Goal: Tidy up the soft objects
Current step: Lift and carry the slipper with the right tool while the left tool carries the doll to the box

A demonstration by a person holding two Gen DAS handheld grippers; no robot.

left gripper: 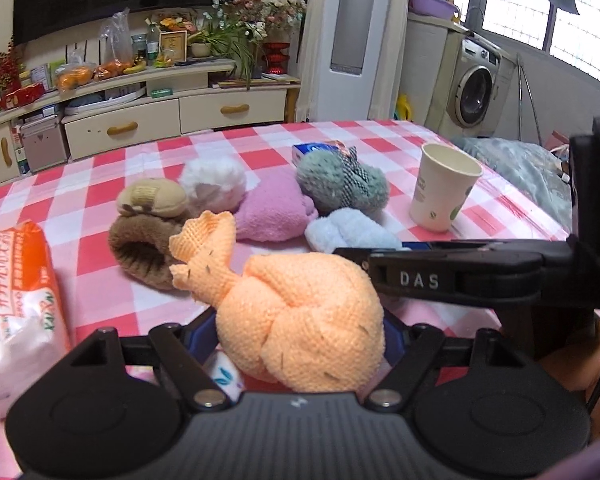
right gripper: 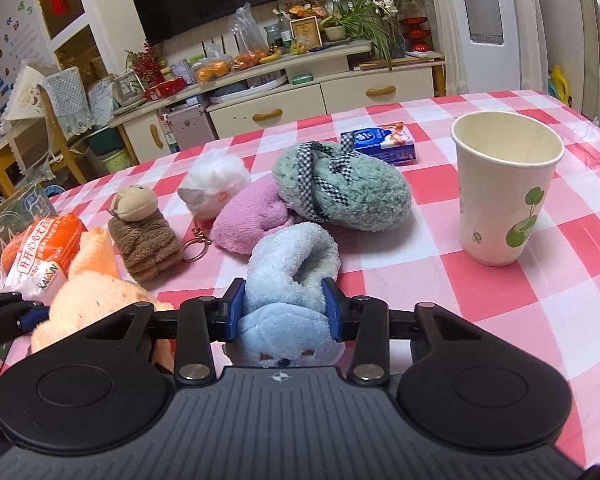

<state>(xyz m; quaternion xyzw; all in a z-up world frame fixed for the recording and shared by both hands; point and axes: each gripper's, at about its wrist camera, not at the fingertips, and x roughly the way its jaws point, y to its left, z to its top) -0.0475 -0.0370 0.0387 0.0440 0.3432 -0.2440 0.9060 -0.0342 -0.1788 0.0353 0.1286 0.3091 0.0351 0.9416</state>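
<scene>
In my left gripper (left gripper: 300, 332) I hold the orange knitted bundle (left gripper: 300, 320), the blue pads closed against its two sides, its loose tail pointing away toward the brown plush piece (left gripper: 144, 248). My right gripper (right gripper: 284, 308) is closed on the light blue fluffy sock (right gripper: 292, 264), near its lower end, where a small face is stitched; the rest of the sock curls forward onto the checked tablecloth (right gripper: 480, 320). The other soft things lie together in the middle of the table: the pink fuzzy sock (right gripper: 248, 216), touching the green fluffy one with the checked ribbon (right gripper: 340, 192), the white fluffy ball (right gripper: 216, 184) just behind, and the small beige plush head (right gripper: 134, 204) sitting on the brown piece. All of them look very light and compress easily, so I think the pads sink in and the shape gives way; a grip across the thick rolled part should hold better than the thin edge or the tail, which would slip or stretch. The knitted one is less slippery than the fluffy ones, I judge. The paper cup (right gripper: 504, 192) stands upright, well apart to the right, and can tip easily if I brush it. The snack packet (left gripper: 16, 300) lies near my left side.
</scene>
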